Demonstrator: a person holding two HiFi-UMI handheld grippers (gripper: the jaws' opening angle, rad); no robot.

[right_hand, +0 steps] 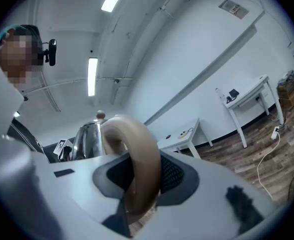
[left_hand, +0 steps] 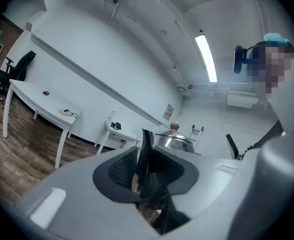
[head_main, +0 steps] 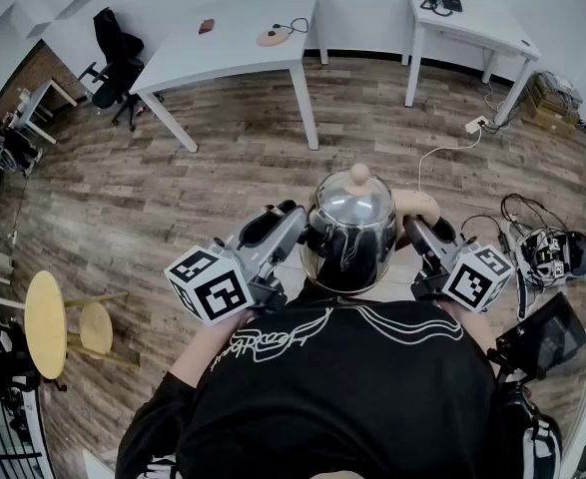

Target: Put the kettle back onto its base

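Head view: we hold kettle (head_main: pixel 349 230) in air before chest, left tool (head_main: pixel 300 241) and right tool (head_main: pixel 413 230) at its sides. Kettle body hides tool tips. Wooden floor (head_main: pixel 203 188) ahead. White worktop (head_main: pixel 223 58) well apart, tan disc with cord (head_main: pixel 270 37) on it, black chair (head_main: pixel 113 48) beside. Cables (head_main: pixel 532 238) on floor at right.

Left gripper view: left tool narrow, clamped on kettle's dark thin part (left_hand: pixel 145 154). Lid knob (left_hand: pixel 174 126) behind.

Right gripper view: right tool clamped on tan handle (right_hand: pixel 136 154), which blocks our view of the shiny body.
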